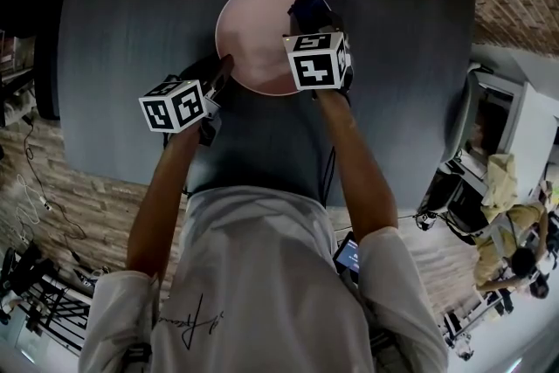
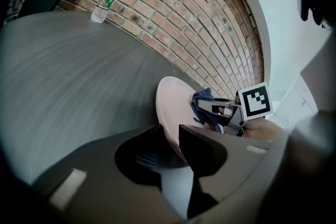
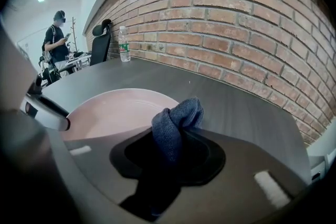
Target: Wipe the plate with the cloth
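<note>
Plate [image 1: 255, 37] on dark table [image 1: 131, 39]: left gripper [image 1: 224, 67] clamps its near rim & right gripper [image 1: 319, 20], pinching bunched blue cloth [image 3: 176, 122], sits at plate's far-right edge.

Round pale pink plate [image 1: 258, 35] on dark table [image 1: 131, 31], near rim pinched in left gripper [image 2: 176, 152]; dark blue cloth [image 3: 176, 123] bunched up, clamped in right gripper [image 3: 173, 157], over plate's right edge
</note>
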{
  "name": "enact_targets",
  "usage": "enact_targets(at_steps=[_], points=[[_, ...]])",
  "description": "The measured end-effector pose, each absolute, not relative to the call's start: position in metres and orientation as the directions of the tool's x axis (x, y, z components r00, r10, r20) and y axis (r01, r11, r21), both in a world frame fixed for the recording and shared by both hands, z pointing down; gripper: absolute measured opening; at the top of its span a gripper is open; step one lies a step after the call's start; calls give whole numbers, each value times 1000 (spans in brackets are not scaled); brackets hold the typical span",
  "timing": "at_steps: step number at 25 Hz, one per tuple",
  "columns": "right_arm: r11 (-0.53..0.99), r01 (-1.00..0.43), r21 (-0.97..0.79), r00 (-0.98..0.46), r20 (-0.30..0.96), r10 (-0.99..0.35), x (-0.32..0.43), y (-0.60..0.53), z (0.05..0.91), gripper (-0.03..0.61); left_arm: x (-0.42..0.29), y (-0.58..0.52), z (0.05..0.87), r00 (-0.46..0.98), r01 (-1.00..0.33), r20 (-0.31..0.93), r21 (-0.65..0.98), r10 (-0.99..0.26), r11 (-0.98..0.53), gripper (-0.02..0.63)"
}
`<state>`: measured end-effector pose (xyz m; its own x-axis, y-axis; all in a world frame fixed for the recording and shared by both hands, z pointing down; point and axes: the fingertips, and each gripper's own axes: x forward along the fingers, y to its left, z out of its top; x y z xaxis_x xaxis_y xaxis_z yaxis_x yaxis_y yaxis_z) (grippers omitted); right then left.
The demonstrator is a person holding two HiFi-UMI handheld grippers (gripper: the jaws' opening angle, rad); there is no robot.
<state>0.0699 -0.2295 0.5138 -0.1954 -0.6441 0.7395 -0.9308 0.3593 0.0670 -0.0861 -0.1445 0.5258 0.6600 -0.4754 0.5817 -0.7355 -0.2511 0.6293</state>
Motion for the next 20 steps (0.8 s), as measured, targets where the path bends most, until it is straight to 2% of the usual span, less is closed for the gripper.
enact_targets(at_steps=[20], points=[[379, -923, 70, -198, 757, -622, 50, -250, 521, 117, -86, -147, 526, 675, -730, 579, 613, -456, -302, 124]])
